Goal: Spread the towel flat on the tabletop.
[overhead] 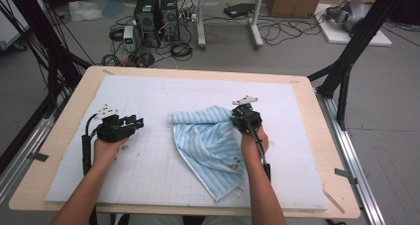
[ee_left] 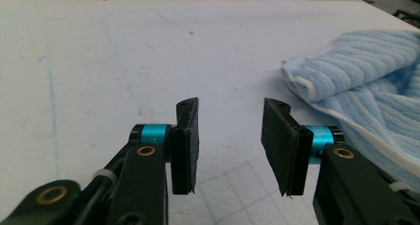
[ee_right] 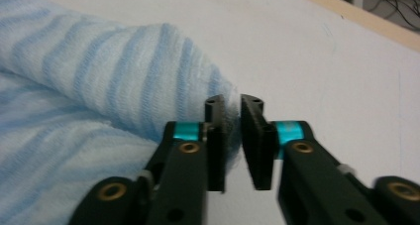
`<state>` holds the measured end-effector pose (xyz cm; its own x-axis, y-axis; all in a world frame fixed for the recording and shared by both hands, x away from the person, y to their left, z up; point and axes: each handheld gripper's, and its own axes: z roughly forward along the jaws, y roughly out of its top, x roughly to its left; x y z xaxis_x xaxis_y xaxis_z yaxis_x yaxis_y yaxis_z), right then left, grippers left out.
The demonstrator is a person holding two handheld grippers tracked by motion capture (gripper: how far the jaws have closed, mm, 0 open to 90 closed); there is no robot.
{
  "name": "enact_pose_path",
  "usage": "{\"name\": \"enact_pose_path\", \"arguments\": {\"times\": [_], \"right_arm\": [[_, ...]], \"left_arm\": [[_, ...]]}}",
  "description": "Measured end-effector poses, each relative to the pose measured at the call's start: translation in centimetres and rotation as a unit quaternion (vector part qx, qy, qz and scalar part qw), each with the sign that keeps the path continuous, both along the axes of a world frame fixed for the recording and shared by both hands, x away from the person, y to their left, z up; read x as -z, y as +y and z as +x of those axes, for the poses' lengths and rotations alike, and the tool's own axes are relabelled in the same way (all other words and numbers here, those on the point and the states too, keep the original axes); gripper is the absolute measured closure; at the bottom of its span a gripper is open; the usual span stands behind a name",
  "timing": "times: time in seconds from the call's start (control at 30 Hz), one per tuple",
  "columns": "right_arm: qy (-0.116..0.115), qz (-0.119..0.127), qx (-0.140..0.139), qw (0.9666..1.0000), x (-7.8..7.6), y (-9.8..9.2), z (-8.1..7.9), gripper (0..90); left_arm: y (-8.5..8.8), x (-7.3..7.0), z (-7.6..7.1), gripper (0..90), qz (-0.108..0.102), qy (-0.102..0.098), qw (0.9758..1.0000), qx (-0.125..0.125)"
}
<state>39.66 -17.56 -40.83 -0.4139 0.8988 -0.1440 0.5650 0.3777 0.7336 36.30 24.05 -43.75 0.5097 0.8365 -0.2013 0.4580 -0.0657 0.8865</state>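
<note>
- On the worktop [overhead: 59,150], seen from the high view, lies a pale blue mat [overhead: 148,175] with thin grid lines, and a blue striped towel [overhead: 210,140] sits on the mat, a bit right of the middle.
- The towel's far edge is rolled over into a soft tube, and the rest spreads toward the person, down to a corner near the mat's front edge.
- The right hand-held gripper [overhead: 241,115] sits at the right end of that rolled edge, touching the towel. The person's right hand [overhead: 253,141] holds it, just beside the towel.
- The left hand-held gripper [overhead: 136,121] rests on the mat to the left of the towel, well apart from it and pointing at it. The left hand [overhead: 109,148] holds it.
- Boxes, cables and computer cases stand on the floor behind the worktop.
- From the left gripper view, the left hand-held gripper [ee_left: 230,145] has its two black jaws wide apart with nothing between them, just bare mat [ee_left: 124,61].
- The towel [ee_left: 366,86] lies off to the right of these jaws, not touching them, with its white-edged fold showing.
- From the right gripper view, the right hand-held gripper [ee_right: 234,136] has its jaws close together, with a thin gap left.
- The rolled towel [ee_right: 99,86] bulges to the left, and its fluffy end reaches in between the jaws. I cannot tell if they squeeze it tight.
- White mat [ee_right: 322,61] lies to the right of the towel.
</note>
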Motion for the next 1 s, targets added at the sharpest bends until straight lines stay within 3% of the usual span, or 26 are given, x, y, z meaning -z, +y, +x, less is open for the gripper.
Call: {"name": "enact_pose_path", "arguments": {"times": [0.07, 0.1, 0.13, 0.17, 0.2, 0.3, 0.47, 0.53, 0.77, 0.87, 0.93, 1.0], "right_arm": [[-0.006, 0.01, -0.004, 0.9999, 0.1, -0.1, -0.3, 56.0], [-0.012, 0.039, -0.005, 0.9992, 0.1, -0.5, -0.7, 45.5], [-0.01, 0.055, -0.007, 0.9984, 0.1, -0.9, -0.9, 42.1], [-0.01, 0.055, -0.007, 0.9984, 0.1, -0.9, -0.9, 42.1], [-0.01, 0.085, -0.008, 0.9963, 0.1, -1.6, -1.5, 39.7], [-0.013, 0.105, -0.016, 0.9943, 0.1, -2.7, -2.3, 36.5], [-0.013, 0.1, -0.04, 0.9941, 0.4, -3.8, -3.5, 34.6], [-0.014, 0.11, -0.052, 0.9924, 0.6, -4.4, -4.1, 32.8], [-0.02, 0.138, -0.074, 0.9875, 1.3, -5.9, -5.4, 27.3], [-0.026, 0.137, -0.08, 0.9871, 1.4, -6.0, -5.5, 27.2], [-0.023, 0.135, -0.081, 0.9873, 1.5, -5.9, -5.5, 27.2], [-0.021, 0.13, -0.083, 0.9879, 1.6, -5.8, -5.5, 27.2]], "left_arm": [[-0.5, 0.0, 0.0, 54.4, -0.007, 0.001, 0.9999, 0.013], [-0.9, 0.1, 0.1, 52.5, -0.013, 0.0, 0.9997, 0.02], [-1.2, 0.1, 0.1, 50.9, -0.013, 0.0, 0.9996, 0.027], [-1.5, 0.1, 0.1, 50.9, -0.012, 0.001, 0.9994, 0.033], [-1.8, 0.2, 0.1, 48.0, -0.015, 0.005, 0.9992, 0.038], [-2.7, 0.4, 0.2, 45.4, -0.019, 0.007, 0.9986, 0.05], [-4.7, 0.4, 0.6, 39.5, -0.015, 0.015, 0.997, 0.075], [-5.8, 0.3, 0.6, 38.9, -0.017, 0.017, 0.996, 0.086], [-9.2, 0.8, 1.1, 36.0, 0.044, 0.031, 0.9936, 0.099], [-10.5, 1.1, 1.3, 36.7, 0.082, 0.042, 0.9901, 0.106], [-11.3, 1.2, 1.2, 44.7, 0.108, 0.049, 0.9866, 0.112], [-11.8, 1.2, 0.9, 54.7, 0.144, 0.03, 0.9821, 0.117]]}}
